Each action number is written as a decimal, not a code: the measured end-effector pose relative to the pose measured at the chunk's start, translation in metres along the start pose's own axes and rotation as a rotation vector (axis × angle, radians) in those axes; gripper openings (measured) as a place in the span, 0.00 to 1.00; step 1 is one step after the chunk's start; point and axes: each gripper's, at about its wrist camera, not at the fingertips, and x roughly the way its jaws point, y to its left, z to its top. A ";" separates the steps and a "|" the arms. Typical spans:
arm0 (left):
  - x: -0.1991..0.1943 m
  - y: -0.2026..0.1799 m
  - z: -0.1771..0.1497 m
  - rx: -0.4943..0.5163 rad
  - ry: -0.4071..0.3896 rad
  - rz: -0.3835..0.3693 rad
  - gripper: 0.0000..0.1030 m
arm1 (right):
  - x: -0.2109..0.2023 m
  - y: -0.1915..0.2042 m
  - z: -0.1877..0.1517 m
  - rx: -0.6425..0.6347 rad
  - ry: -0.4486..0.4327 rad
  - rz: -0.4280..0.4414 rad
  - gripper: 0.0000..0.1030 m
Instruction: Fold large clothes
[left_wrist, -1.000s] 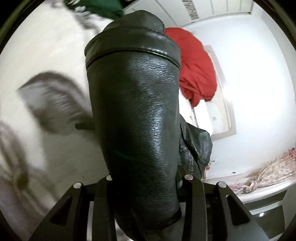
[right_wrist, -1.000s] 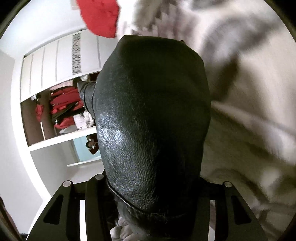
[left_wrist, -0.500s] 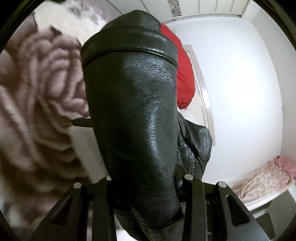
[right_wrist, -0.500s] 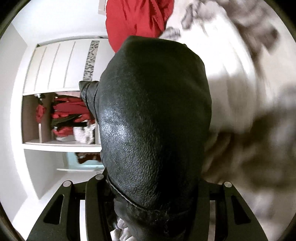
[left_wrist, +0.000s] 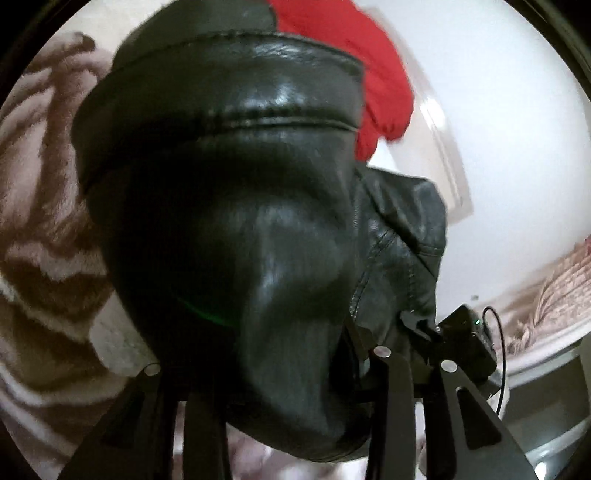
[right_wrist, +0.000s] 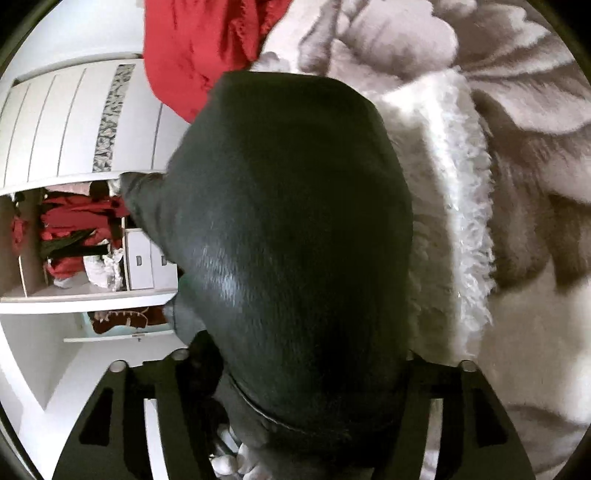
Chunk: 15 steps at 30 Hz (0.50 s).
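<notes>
A black leather jacket (left_wrist: 236, 229) fills the left wrist view, its stitched hem band at the top. My left gripper (left_wrist: 273, 391) is shut on it and the leather bulges out between the fingers. In the right wrist view the same jacket (right_wrist: 291, 236) covers the middle, and my right gripper (right_wrist: 295, 398) is shut on it too. The fingertips of both are hidden under the leather. The other gripper's black body (left_wrist: 461, 347) shows low at the right of the left wrist view, close by.
A rose-patterned plush blanket (right_wrist: 517, 155) (left_wrist: 44, 229) lies under the jacket. A white fleecy garment (right_wrist: 454, 206) lies on it. A red garment (right_wrist: 199, 48) (left_wrist: 373, 81) lies beyond. An open wardrobe with clothes (right_wrist: 74, 236) and a white wall (left_wrist: 517, 147) stand behind.
Both grippers have swung with the jacket; the blanket now fills more of each view. The right gripper has come into the left wrist view, and the leather has bunched up.
</notes>
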 end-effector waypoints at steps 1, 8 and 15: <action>-0.002 -0.003 0.003 -0.001 0.026 0.012 0.36 | -0.003 0.003 -0.004 -0.001 -0.004 -0.039 0.72; -0.016 -0.061 -0.002 0.345 0.032 0.363 0.91 | -0.047 0.063 -0.055 -0.171 -0.211 -0.515 0.81; -0.048 -0.054 -0.046 0.639 0.063 0.628 0.93 | -0.034 0.063 -0.144 -0.218 -0.301 -0.917 0.89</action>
